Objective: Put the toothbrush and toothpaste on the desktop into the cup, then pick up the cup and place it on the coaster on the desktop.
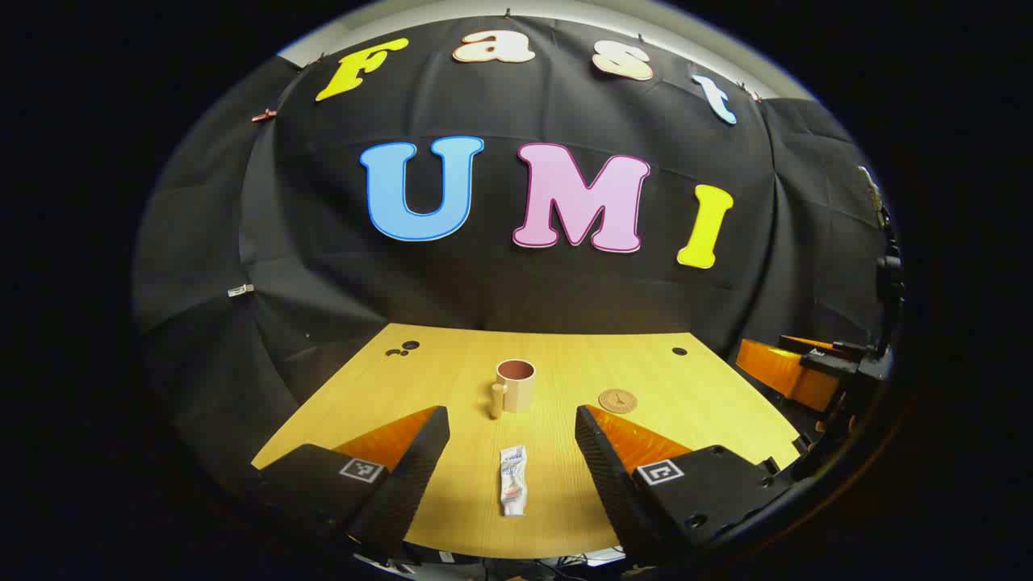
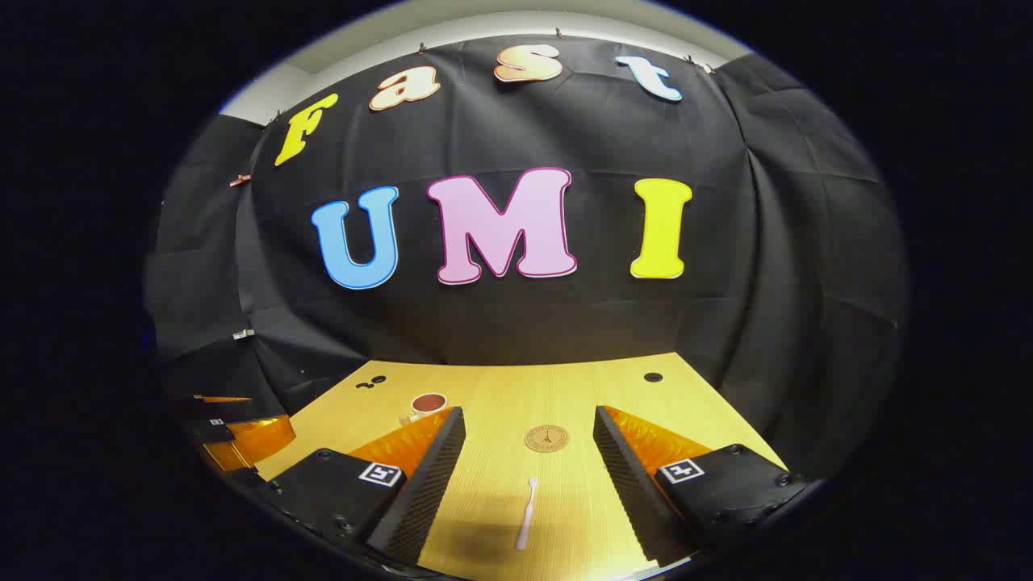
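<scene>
Both grippers wide (nothing held): left gripper (image 1: 511, 452) over toothpaste (image 1: 512, 481), right gripper (image 2: 529, 456) over toothbrush (image 2: 526, 524), near the desk's (image 1: 452, 516) front edge

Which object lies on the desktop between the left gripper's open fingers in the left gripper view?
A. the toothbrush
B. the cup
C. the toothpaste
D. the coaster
C: the toothpaste lies flat on the desktop between the left gripper's spread fingers, with the cup standing farther back and the coaster off to its right.
</scene>
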Available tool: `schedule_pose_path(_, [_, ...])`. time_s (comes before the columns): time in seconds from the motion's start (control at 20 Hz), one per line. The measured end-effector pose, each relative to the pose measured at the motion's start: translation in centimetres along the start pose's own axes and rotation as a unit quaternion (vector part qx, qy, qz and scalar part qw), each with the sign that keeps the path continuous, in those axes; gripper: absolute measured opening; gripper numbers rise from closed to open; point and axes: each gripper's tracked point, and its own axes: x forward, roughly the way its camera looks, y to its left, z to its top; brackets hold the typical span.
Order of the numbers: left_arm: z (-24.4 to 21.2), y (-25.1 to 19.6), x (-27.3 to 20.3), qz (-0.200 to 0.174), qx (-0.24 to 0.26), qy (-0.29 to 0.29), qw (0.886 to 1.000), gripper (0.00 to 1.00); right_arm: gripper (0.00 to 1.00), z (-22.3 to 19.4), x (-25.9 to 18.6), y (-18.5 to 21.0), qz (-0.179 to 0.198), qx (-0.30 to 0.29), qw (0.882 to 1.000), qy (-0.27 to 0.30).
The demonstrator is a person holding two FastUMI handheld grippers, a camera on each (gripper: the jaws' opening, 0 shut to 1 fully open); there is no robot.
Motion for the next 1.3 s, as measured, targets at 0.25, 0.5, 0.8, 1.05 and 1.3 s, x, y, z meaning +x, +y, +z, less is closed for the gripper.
schedule_pose_path(0.25, [-0.7,0.1,0.5,0.004,-0.002,0.009,1.0,0.98,0.98,-0.6,0.8,0.4,0.01,0.006,1.0,0.015])
schedule_pose_path(0.5, [-0.8,-0.1,0.7,0.004,0.007,0.008,1.0,0.98,0.98,-0.9,1.1,0.4,0.015,0.01,1.0,0.021])
schedule_pose_path(0.8, [-0.7,0.1,2.2,0.003,-0.003,0.017,1.0,0.98,0.98,-1.5,1.2,0.7,0.024,0.007,0.999,0.034])
schedule_pose_path(1.05, [-1.2,1.0,4.1,0.001,0.001,0.039,0.999,0.98,0.99,-2.7,1.4,0.0,0.017,0.002,0.998,0.054])
schedule_pose_path(1.3, [-3.8,1.1,7.0,-0.009,0.012,0.087,0.996,0.98,0.98,-3.5,2.2,-0.6,0.016,0.011,0.997,0.069])
